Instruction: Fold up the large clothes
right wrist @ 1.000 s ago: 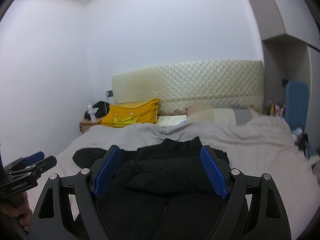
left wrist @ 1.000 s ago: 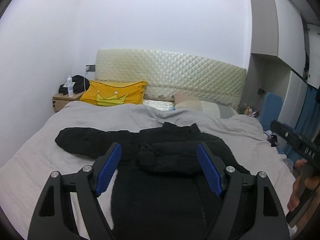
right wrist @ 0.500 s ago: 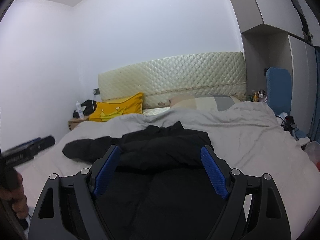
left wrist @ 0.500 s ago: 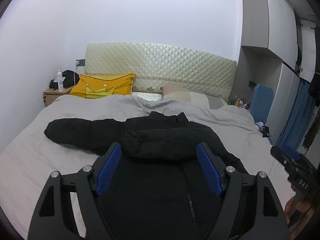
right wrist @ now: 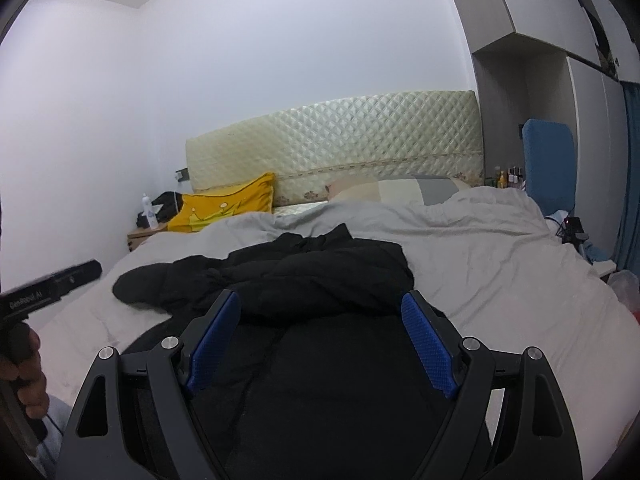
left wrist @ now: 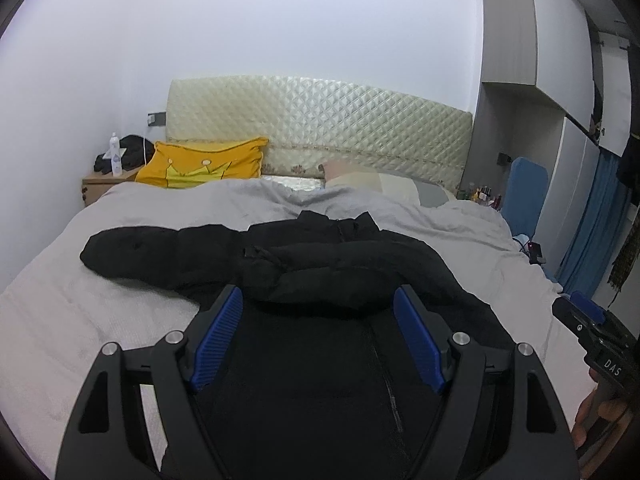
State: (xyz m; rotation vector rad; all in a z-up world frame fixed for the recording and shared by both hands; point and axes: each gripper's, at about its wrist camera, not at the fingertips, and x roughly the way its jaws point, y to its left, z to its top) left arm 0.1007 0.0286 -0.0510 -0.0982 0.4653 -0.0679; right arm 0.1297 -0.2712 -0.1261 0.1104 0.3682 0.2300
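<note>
Hovering wide open and holding nothing, the left claw (left wrist: 318, 338) and right claw (right wrist: 320, 342) both face a black jacket (left wrist: 312, 264) spread on the bed (left wrist: 80, 300) directly ahead and beneath them.

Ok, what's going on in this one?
A person holds a gripper in each hand over a black puffer jacket spread on a grey-covered bed. One sleeve is already folded across the chest; the other still lies out to the side. The left tool and right tool are both open, gripping nothing.
</note>
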